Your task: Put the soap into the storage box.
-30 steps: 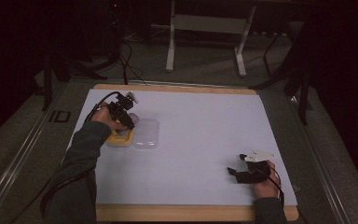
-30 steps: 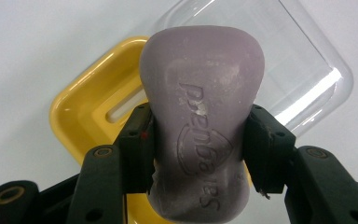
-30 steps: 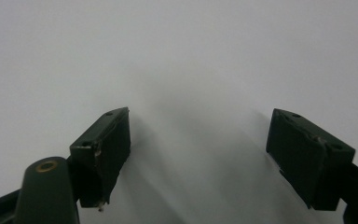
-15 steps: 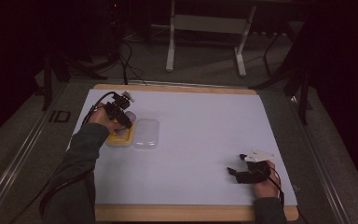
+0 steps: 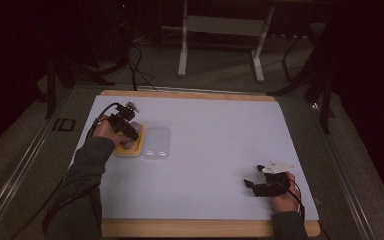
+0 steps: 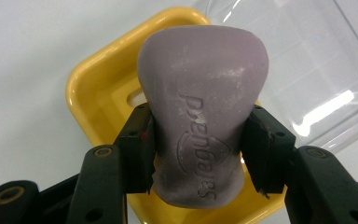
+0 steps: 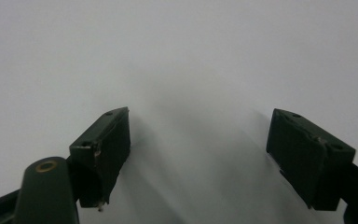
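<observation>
White sheeting covers the table (image 5: pixel 215 165), framed by a wooden edge, with dark floor, cables and a pale stand behind it. From my seat at the controls, the nearest thing in the high view is my right gripper (image 5: pixel 252 185), lying low near the front right corner, its hand (image 5: pixel 284 196) resting on the sheet with the forearm coming in from the bottom edge. Its own camera gives me what the high view cannot: both jaws stand well apart with nothing but bare white sheet between them.

Farther off, on the left, my left gripper (image 5: pixel 130 134) points down and toward the middle of the table, the sleeved forearm stretched out behind it and the cable looping off the back. From above I can barely make out what it carries. The left gripper view settles it: the jaws are roughly half open and pressed on both sides of a lilac soap bar (image 6: pixel 203 112), held at its narrow waist, with the wider end beyond the pads. Stamped letters run along the bar; I read something like "Saengnas", upside down, and cannot be sure. Directly below the bar sits a yellow soap dish (image 6: pixel 95 88). Just beyond the jaws, beside the dish, lies a clear plastic lid (image 6: pixel 307 60).
</observation>
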A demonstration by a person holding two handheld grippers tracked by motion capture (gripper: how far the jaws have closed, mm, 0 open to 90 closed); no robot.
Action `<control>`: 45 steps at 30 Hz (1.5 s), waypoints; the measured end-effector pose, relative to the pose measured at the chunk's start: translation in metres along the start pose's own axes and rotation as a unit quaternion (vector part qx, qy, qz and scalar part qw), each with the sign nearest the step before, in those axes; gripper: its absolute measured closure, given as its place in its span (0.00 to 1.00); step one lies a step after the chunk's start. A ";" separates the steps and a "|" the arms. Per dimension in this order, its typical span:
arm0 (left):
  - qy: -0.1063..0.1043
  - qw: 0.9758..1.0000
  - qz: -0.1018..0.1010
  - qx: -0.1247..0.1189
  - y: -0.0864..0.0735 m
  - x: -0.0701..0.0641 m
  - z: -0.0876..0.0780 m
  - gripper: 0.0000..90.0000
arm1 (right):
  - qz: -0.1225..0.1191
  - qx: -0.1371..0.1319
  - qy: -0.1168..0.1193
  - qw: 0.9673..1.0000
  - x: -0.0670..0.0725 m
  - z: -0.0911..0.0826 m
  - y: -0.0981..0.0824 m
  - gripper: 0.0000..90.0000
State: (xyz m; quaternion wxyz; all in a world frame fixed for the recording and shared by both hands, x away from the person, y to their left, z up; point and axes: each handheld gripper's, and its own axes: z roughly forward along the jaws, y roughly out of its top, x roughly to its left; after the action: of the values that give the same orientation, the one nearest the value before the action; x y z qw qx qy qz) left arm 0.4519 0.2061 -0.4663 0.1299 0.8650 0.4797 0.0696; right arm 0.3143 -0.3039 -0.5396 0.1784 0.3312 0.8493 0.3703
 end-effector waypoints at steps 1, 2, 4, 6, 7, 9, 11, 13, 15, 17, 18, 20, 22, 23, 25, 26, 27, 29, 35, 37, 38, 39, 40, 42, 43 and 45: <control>0.001 1.000 -0.002 0.001 -0.001 0.000 0.001 0.55 | 0.000 0.000 0.000 1.000 0.000 0.000 0.000 0.24; 0.002 1.000 -0.003 0.001 -0.001 0.001 0.001 0.55 | 0.000 0.000 0.000 1.000 0.000 0.000 0.000 0.24; 0.000 1.000 -0.005 0.003 -0.002 0.002 0.002 0.55 | 0.000 0.000 0.000 1.000 0.000 0.000 0.000 0.24; -0.001 1.000 -0.004 0.004 -0.003 0.002 0.003 0.55 | 0.000 0.000 0.000 1.000 0.000 0.000 0.000 0.24; 0.000 1.000 -0.005 0.005 -0.003 0.002 0.004 0.55 | 0.000 0.000 0.000 1.000 0.000 0.000 0.000 0.24; -0.001 1.000 -0.007 0.005 -0.004 0.003 0.005 0.55 | -0.001 0.000 0.000 1.000 0.000 0.000 0.000 0.24; -0.003 1.000 -0.009 0.004 -0.004 0.003 0.006 0.55 | 0.000 0.000 -0.001 1.000 0.000 0.000 0.000 0.24; -0.003 1.000 -0.010 0.008 -0.004 0.004 0.008 0.55 | 0.000 0.000 -0.001 1.000 0.000 0.000 0.000 0.24; -0.005 1.000 -0.018 0.008 -0.003 0.005 0.011 0.55 | 0.000 0.000 -0.001 1.000 0.000 0.000 0.000 0.24; -0.005 1.000 -0.023 0.008 -0.004 0.006 0.014 0.55 | -0.001 0.000 -0.001 1.000 0.000 0.000 0.000 0.24; -0.003 1.000 -0.026 0.008 -0.004 0.006 0.016 0.53 | -0.001 0.000 -0.001 1.000 0.000 0.000 0.000 0.24; -0.009 0.999 -0.030 0.007 -0.006 0.008 0.017 0.48 | -0.002 0.000 -0.001 1.000 0.000 0.000 0.000 0.24; -0.016 0.999 -0.030 -0.003 -0.009 0.009 0.015 0.44 | -0.001 0.000 -0.001 1.000 0.000 0.000 0.000 0.24; -0.021 0.999 -0.034 -0.012 -0.009 0.009 0.014 0.42 | -0.001 0.000 -0.001 1.000 0.000 0.000 0.000 0.24; -0.027 0.998 -0.039 -0.028 -0.010 0.011 0.010 0.39 | -0.002 0.001 -0.001 1.000 0.000 0.000 0.000 0.24; -0.028 0.998 -0.039 -0.032 -0.011 0.011 0.008 0.39 | -0.001 0.000 -0.001 1.000 0.000 0.000 0.000 0.24; -0.027 0.998 -0.036 -0.033 -0.011 0.011 0.006 0.39 | -0.002 0.001 -0.002 1.000 0.000 0.000 0.000 0.24; -0.024 0.999 -0.028 -0.034 -0.010 0.009 0.003 0.38 | -0.002 0.001 -0.002 1.000 0.000 0.000 0.000 0.24; -0.007 0.999 0.014 -0.033 -0.008 0.000 -0.008 0.38 | -0.002 0.001 -0.002 1.000 0.000 0.000 0.000 0.23; -0.003 0.999 0.023 -0.039 -0.008 -0.003 -0.013 0.38 | -0.002 0.001 -0.002 1.000 0.000 0.000 0.000 0.23; -0.001 0.999 0.028 -0.041 -0.008 -0.005 -0.015 0.38 | -0.002 0.001 -0.002 1.000 0.000 0.000 0.000 0.23; 0.000 0.999 0.030 -0.044 -0.008 -0.006 -0.018 0.38 | -0.002 0.001 -0.002 1.000 0.000 0.000 0.000 0.24; -0.001 0.998 0.037 -0.047 -0.008 -0.007 -0.020 0.38 | -0.003 0.001 -0.002 1.000 0.000 0.000 0.000 0.24; 0.001 0.997 0.052 -0.049 -0.007 -0.010 -0.024 0.39 | -0.003 0.001 -0.002 1.000 0.000 0.000 0.000 0.23; 0.002 0.997 0.057 -0.051 -0.007 -0.012 -0.026 0.40 | -0.003 0.001 -0.003 1.000 0.000 0.000 0.000 0.24; 0.002 0.996 0.072 -0.054 -0.007 -0.016 -0.030 0.40 | -0.003 0.001 -0.003 1.000 0.001 0.000 0.000 0.24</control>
State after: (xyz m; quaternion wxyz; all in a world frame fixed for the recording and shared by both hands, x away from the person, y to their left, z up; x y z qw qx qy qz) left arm 0.4303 0.2004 -0.4400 0.1704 0.8886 0.4123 0.1063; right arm 0.3137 -0.3036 -0.5394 0.1818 0.3295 0.8502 0.3680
